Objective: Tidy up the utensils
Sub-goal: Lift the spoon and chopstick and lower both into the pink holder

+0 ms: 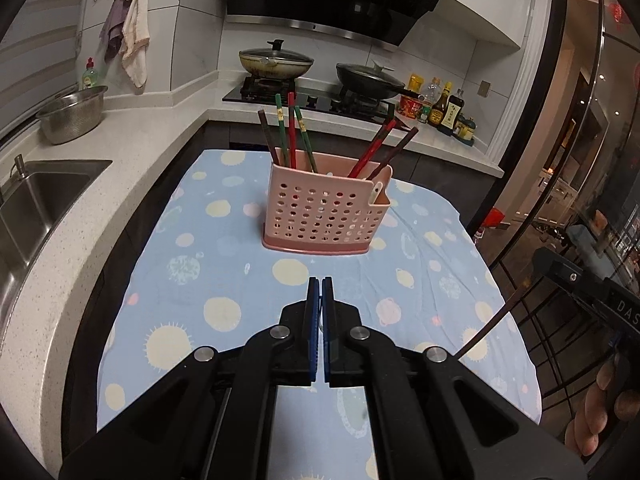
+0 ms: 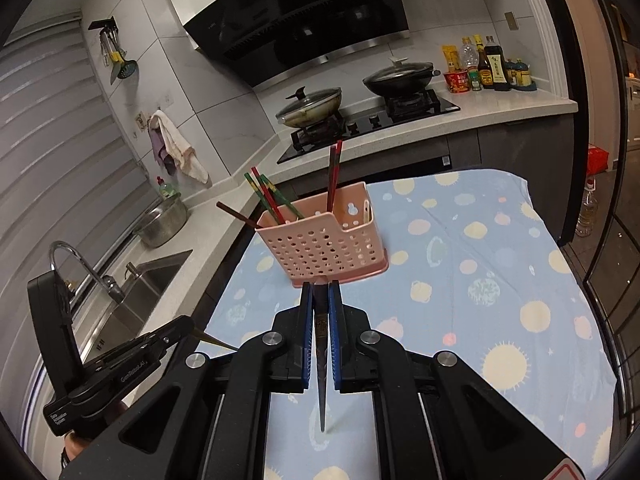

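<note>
Right gripper (image 2: 321,292): blue pads clamped on a dark chopstick (image 2: 321,360), which runs lengthwise between them, pointed end hanging back toward the camera, other end just past the fingertips. Same chopstick seen in the left wrist view as a thin dark rod at right (image 1: 486,330).

Left gripper (image 1: 321,284): pads pressed together; something thin and dark shows in the slit between them, identity unclear. In the right wrist view a slender yellowish tip pokes from this gripper's fingers (image 2: 212,342); whether it is a held utensil cannot be told.

Both grippers above a table under a blue dotted cloth (image 1: 224,264).

Pink perforated utensil holder (image 1: 326,212) upright on the cloth, ahead of both grippers. Left compartment: red, green and brown chopsticks (image 1: 290,132). Right compartment: red and dark chopsticks (image 1: 380,146), leaning right.

Beyond: counter with sink (image 1: 44,196), steel colander (image 1: 74,114), two lidded pans on a hob (image 1: 276,62)
</note>
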